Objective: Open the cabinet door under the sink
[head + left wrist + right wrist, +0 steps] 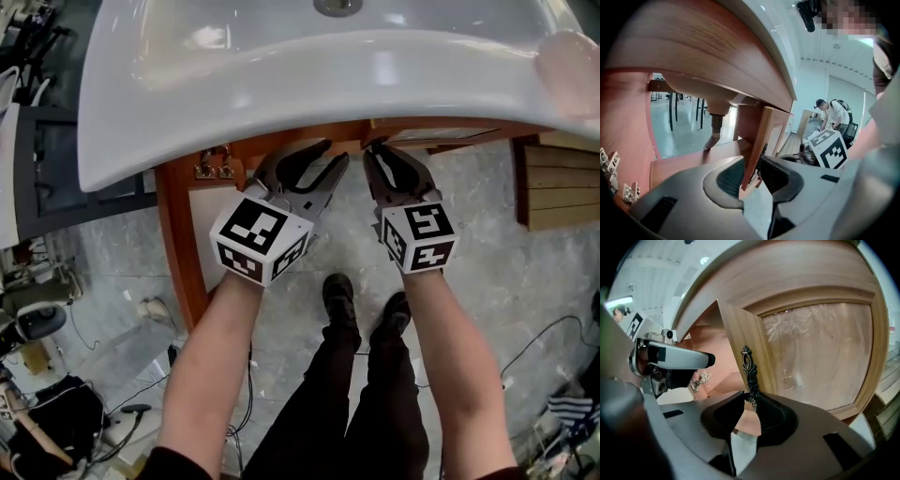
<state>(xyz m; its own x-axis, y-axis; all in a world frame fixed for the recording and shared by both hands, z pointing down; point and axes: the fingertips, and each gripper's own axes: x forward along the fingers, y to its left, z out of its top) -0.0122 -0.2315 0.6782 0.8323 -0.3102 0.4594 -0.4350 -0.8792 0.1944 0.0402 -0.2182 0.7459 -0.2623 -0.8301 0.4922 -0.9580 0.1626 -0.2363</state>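
1. The left gripper has its fingers half closed on the free edge of the cabinet door. The wooden edge stands upright between the two ribbed pads, with one pad on each face.
2. The right gripper sits just beside the left one, and both reach in under the rim of the white sink.
3. The right gripper's fingers are drawn in narrow on the lower end of the dark ornate handle — the rest of the handle rises above the fingertips.
4. The door stands ajar. Its wooden stile, which carries the handle, is straight ahead of the right fingers, and its frosted pane spreads away to their right.
5. To the left of the left fingers the cabinet is open. A drain pipe comes down beyond them to the bottom board.
6. Hinge plates sit on the side wall, well to the left of the left fingers.
7. Far beyond the left fingers, off to their right, a person bends forward.
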